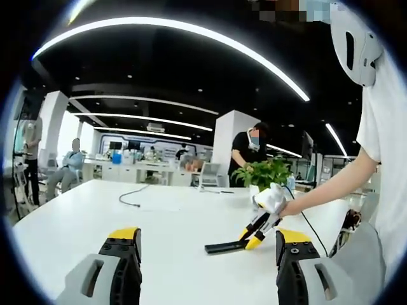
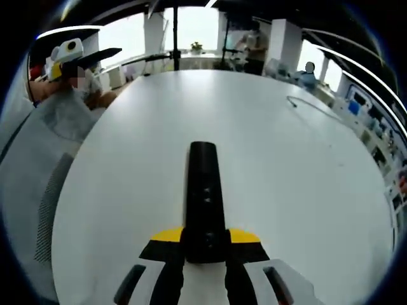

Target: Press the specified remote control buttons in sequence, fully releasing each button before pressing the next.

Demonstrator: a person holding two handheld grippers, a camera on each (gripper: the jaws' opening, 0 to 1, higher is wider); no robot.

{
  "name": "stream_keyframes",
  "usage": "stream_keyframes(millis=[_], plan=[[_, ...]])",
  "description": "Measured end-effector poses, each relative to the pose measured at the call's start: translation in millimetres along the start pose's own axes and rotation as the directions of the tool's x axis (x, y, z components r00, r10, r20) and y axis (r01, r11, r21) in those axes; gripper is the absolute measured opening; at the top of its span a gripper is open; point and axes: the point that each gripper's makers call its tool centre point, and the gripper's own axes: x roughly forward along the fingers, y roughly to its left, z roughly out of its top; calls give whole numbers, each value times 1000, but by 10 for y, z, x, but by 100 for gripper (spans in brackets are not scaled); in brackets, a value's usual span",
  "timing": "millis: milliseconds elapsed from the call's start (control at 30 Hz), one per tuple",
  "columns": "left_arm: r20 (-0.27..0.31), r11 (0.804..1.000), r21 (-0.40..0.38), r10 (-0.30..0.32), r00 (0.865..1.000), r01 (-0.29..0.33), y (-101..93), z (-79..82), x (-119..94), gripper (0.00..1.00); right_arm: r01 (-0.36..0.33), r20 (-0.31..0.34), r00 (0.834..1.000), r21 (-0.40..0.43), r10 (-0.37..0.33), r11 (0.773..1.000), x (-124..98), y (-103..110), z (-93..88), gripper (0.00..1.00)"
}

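White table (image 2: pixel 305 165) in open office, right gripper (image 2: pixel 205 244) clamped on black remote (image 2: pixel 203 197), left gripper (image 1: pixel 206 254) jaws spread apart above tabletop

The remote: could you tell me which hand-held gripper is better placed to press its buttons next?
Left, probably. The right hand-held gripper is shut on the remote, while the left hand-held gripper is open and free, facing the remote across the table.

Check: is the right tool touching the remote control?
Touching. The right gripper view shows the right tool shut on the near end of the black remote control, its yellow tips against both sides.
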Motion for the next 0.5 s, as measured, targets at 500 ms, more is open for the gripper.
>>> stream_keyframes(millis=[500], plan=[[-26, 1000, -1, -2, 1000, 2, -18, -48, -9, 90, -9, -55, 998, -8, 9, 1000, -39, -293, 37, 21]])
